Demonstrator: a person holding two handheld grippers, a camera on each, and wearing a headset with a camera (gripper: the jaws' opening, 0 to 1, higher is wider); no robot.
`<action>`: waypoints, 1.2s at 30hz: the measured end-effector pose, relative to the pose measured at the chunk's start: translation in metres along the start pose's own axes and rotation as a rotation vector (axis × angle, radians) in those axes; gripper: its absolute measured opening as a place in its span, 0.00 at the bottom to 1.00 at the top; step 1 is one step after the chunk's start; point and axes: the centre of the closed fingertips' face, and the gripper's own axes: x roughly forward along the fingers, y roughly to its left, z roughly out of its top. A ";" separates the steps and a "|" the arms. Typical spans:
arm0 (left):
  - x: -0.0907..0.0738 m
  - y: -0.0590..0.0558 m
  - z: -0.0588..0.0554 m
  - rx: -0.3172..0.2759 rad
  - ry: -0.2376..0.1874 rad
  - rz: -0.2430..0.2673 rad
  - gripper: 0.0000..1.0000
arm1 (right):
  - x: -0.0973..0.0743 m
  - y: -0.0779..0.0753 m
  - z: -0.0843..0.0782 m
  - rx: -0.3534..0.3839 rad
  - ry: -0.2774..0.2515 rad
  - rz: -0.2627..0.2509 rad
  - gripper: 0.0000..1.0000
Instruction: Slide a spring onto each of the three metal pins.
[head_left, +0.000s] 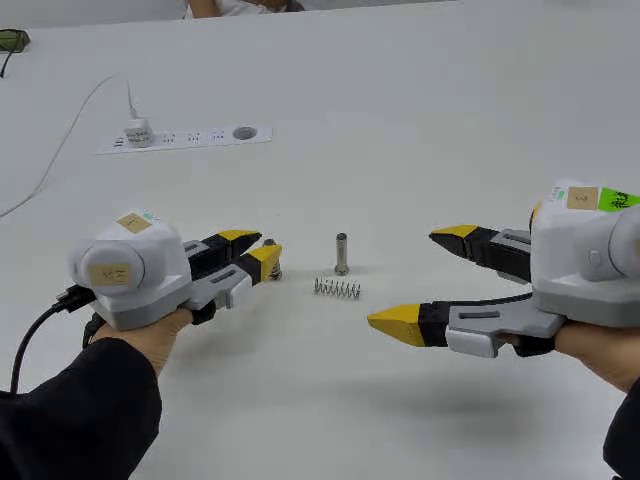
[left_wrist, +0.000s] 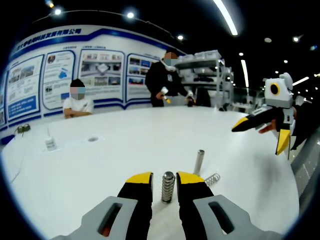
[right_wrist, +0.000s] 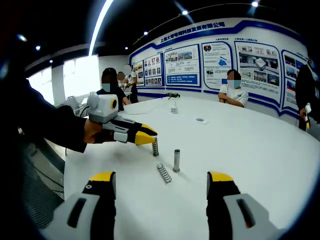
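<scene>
Your left gripper (head_left: 266, 244) held its jaws slightly apart around the sprung pin (left_wrist: 168, 186); your right gripper (head_left: 401, 278) was spread wide near the loose spring (head_left: 337, 289).

Bright, even ceiling lights; soft shadows on the white table (head_left: 420, 130); sharp focus, fisheye-bent edges.

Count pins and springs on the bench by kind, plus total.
Metal pins: 2 (bare pin standing upright; second pin carrying a spring)
Springs: 2 (loose spring lying flat; fitted spring on the second pin)
Total: 4
</scene>
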 end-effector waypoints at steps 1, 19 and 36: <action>-0.001 0.000 0.001 -0.001 -0.002 0.000 0.20 | 0.000 0.000 0.000 0.000 0.001 0.000 0.75; -0.014 -0.004 0.027 -0.004 -0.040 -0.004 0.25 | 0.008 0.001 -0.007 -0.020 0.026 0.023 0.72; -0.038 -0.026 0.047 0.024 -0.062 -0.069 0.26 | 0.019 -0.004 -0.010 -0.058 0.051 0.036 0.63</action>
